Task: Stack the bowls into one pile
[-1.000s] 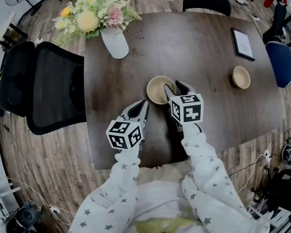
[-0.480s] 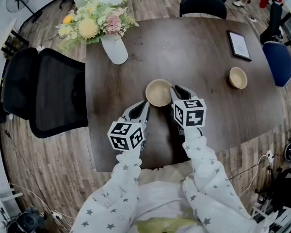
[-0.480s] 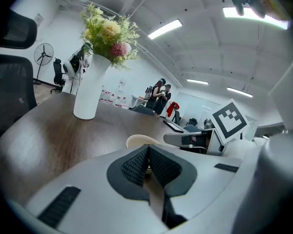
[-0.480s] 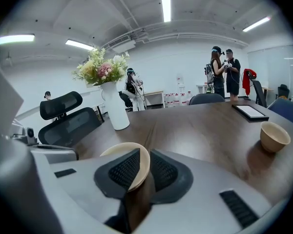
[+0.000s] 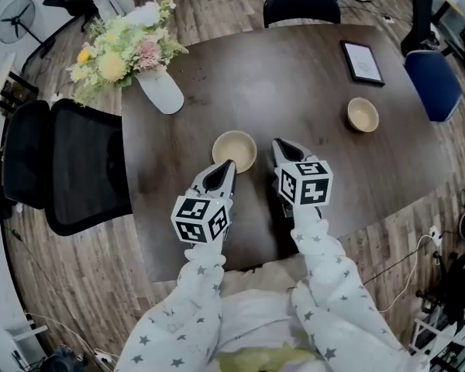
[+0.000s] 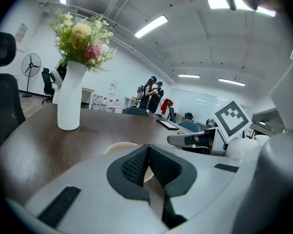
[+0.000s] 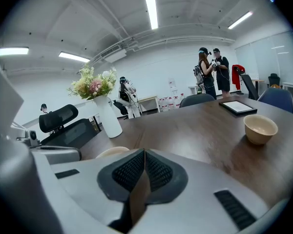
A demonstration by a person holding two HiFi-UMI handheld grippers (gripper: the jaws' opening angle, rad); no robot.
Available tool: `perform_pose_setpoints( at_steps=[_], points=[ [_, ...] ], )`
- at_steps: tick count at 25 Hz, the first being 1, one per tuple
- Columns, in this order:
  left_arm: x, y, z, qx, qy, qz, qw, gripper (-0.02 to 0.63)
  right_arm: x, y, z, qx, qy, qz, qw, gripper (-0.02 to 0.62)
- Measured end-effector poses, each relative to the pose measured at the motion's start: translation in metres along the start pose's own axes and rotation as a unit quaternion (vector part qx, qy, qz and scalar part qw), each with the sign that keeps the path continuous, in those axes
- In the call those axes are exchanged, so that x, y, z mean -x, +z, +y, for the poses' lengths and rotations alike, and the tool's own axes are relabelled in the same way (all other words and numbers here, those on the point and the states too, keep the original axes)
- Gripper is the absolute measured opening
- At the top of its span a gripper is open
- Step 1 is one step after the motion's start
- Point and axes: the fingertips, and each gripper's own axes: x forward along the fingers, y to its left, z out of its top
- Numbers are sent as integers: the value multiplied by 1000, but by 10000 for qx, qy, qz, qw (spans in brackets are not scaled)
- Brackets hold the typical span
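Bowls: two of them, both pale cream and upright with mouths up, stand well apart and unstacked on the dark wooden table (image 5: pixel 294 84). Being round, neither has a long axis to speak of. The near bowl (image 5: pixel 234 150) sits about mid-table, far from every edge. The far bowl (image 5: pixel 363 115) sits off to the right, closer to the table's right edge and the blue chair (image 5: pixel 432 84) beyond it. Between the two bowls lies a bare stretch of tabletop.

The left gripper (image 5: pixel 225 167) points at the near bowl, its tip over the bowl's near rim in the head view; whether it touches the rim cannot be told. The left gripper view shows the pads pressed together with nothing between them, the bowl just behind them. The right gripper (image 5: pixel 280 147) lies just right of the near bowl, clear of it, pointing up the table. Its jaws have just been closing and now meet pad to pad — nothing is pinched in them.

One white vase (image 5: pixel 161 90) of flowers stands near the table's far left corner, and one framed picture (image 5: pixel 362 61) lies flat beyond the far bowl, toward the far right. Three chairs ring the table — a black mesh chair (image 5: pixel 70 165) at the left edge, a black chair (image 5: pixel 301 6) at the far edge, and the blue one at the right.
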Motion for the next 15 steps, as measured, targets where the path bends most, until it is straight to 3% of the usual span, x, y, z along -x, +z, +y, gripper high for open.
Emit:
perform_pose_setpoints(
  at_steps=[5,15],
  points=[
    [-18,8,-28,-190,-28,7,9998,25,20,5,-34,-250,37,-162,9996,23],
    [-70,11,-100,-192,-321,90,9993,25,61,12,-120,-575,-204,-224,9979,21]
  ],
)
